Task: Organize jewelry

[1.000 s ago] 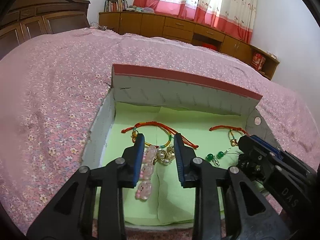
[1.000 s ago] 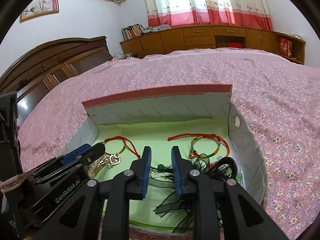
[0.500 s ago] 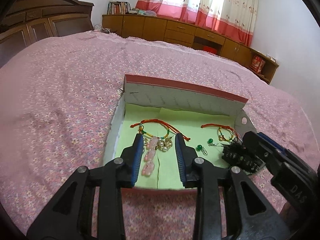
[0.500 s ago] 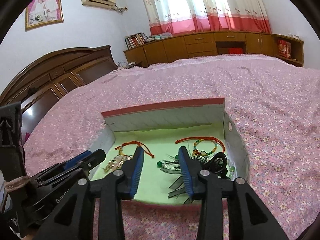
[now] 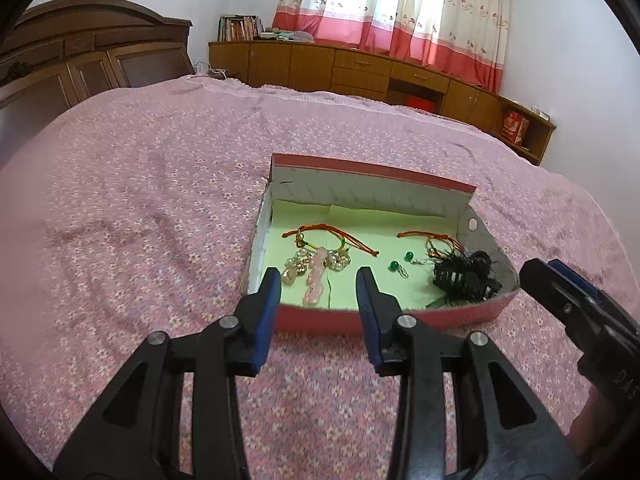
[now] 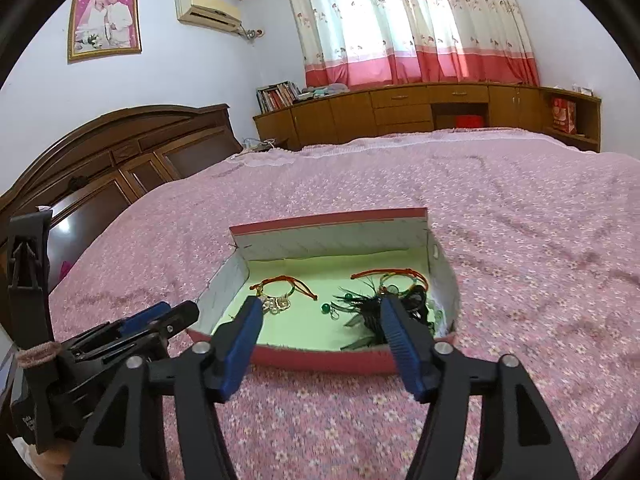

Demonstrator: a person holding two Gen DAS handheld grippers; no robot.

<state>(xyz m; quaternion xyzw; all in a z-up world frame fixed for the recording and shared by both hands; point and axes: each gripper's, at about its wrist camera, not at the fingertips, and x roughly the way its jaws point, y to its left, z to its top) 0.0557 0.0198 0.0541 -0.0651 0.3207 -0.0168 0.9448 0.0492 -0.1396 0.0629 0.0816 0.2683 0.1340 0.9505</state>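
A red-rimmed box [image 5: 360,192] with green lining lies on the bed. In it are a pink bead bracelet [image 5: 314,284], a pearl cluster [image 5: 338,259], two red cord bracelets [image 5: 328,231] [image 5: 430,236], green earrings [image 5: 400,263] and a black feathered hair piece [image 5: 464,278]. My left gripper [image 5: 318,278] hovers over the bedspread just short of the box's front wall, jaws opening, nothing between them. My right gripper [image 6: 320,305] hangs before the same box [image 6: 332,240], jaws opening wide and empty. Each gripper shows at the edge of the other's view.
The pink flowered bedspread [image 5: 140,220] stretches around the box on all sides. A dark wooden headboard [image 6: 120,152] stands at the left. Low wooden cabinets [image 6: 420,108] run under the curtained window beyond the bed.
Both grippers have drawn back and up out of the box, and their jaws have widened, the right one most. The jewelry stays lying in the box.
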